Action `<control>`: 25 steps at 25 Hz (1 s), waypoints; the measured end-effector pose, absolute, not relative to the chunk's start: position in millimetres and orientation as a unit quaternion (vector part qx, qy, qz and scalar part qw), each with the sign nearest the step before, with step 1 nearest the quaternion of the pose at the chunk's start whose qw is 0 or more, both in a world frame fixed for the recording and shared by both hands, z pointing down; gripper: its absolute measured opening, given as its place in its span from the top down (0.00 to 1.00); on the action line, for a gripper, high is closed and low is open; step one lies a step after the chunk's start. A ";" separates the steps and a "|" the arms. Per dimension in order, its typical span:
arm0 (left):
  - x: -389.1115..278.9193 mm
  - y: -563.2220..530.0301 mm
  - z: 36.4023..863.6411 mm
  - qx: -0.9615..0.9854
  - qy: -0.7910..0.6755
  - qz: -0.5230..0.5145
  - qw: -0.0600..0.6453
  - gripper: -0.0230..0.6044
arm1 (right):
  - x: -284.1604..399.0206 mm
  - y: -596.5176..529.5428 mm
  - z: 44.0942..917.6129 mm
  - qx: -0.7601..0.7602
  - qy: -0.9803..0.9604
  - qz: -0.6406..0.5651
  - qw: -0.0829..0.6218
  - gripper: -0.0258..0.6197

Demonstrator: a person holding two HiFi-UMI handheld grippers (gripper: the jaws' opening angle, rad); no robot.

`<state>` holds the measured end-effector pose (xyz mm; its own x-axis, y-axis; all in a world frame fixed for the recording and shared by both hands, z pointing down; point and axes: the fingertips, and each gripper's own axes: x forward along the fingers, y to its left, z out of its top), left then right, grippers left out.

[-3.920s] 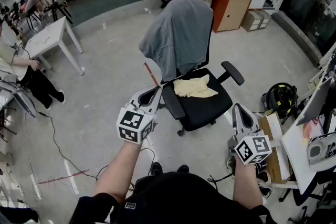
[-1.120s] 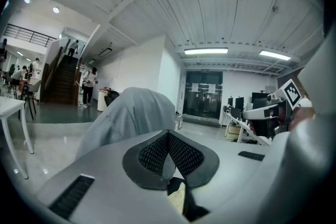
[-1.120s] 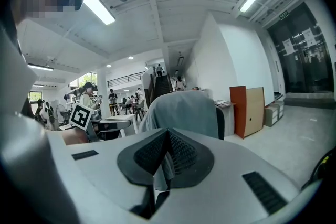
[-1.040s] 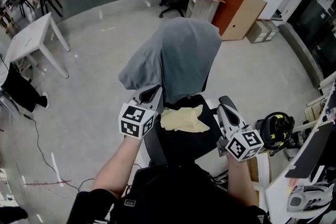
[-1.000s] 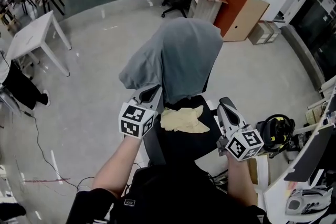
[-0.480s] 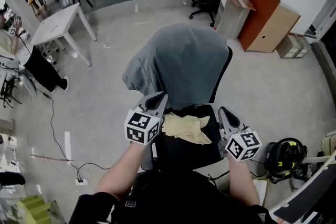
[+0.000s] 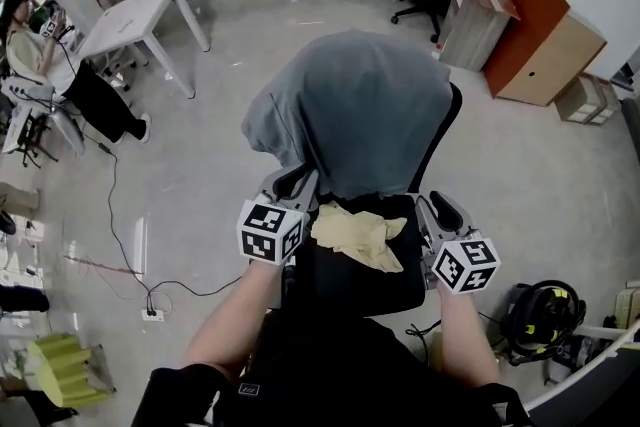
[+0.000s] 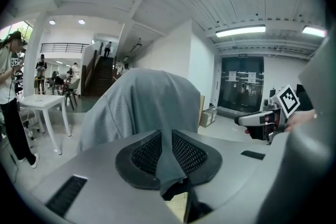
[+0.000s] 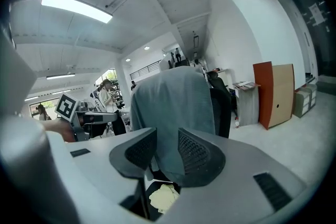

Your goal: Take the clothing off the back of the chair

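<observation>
Grey garment (image 7: 350, 105) hangs over the backrest of the chair (image 7: 365, 280); yellow cloth (image 7: 360, 237) lies on the seat. Both forearms reach fwd over the seat, tongs tipped slightly down, cubes w/ black-white square markers up top. Left tongs (image 7: 298, 181) at the garment's hem, barely apart, just been opening, grey cloth in the slit. Right tongs (image 7: 436, 205) beside the backrest, wider apart, also just been opening, garment in the gap, not pinched

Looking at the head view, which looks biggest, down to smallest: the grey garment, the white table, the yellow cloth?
1. grey garment, by far
2-3. white table and yellow cloth look nearly alike; the table stands farther away, so I won't rank them.
</observation>
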<state>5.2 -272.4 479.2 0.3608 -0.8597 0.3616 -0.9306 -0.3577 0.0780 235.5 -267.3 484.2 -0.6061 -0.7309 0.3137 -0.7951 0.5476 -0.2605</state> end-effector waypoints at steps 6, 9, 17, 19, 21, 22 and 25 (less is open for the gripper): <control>-24.5 -300.2 490.3 0.812 -0.549 0.140 0.140 0.75 | 219.1 -297.2 481.7 0.461 -0.863 0.177 0.105 0.64; -39.0 -318.4 494.9 0.807 -0.555 0.145 0.142 0.67 | 215.4 -315.2 480.1 0.475 -0.855 0.174 0.114 0.58; -65.6 -350.6 515.8 0.802 -0.552 0.164 0.157 0.54 | 210.4 -361.2 481.8 0.513 -0.832 0.160 0.140 0.48; -65.1 -360.1 520.6 0.807 -0.542 0.171 0.159 0.52 | 217.3 -371.3 483.7 0.536 -0.817 0.159 0.142 0.45; -62.8 -370.3 521.8 0.812 -0.534 0.172 0.161 0.50 | 226.8 -381.5 486.8 0.558 -0.801 0.162 0.143 0.43; -61.5 -375.3 521.0 0.813 -0.533 0.170 0.161 0.50 | 231.4 -386.5 488.5 0.566 -0.795 0.165 0.143 0.42; -55.8 -387.9 520.0 0.817 -0.528 0.170 0.160 0.49 | 242.4 -398.0 492.3 0.577 -0.786 0.172 0.142 0.41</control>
<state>-55.8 -387.9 520.0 0.3848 -0.8077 0.4467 -0.9165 -0.3919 0.0808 242.4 -398.0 492.3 -0.2934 -0.8580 0.4216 -0.9557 0.2747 -0.1060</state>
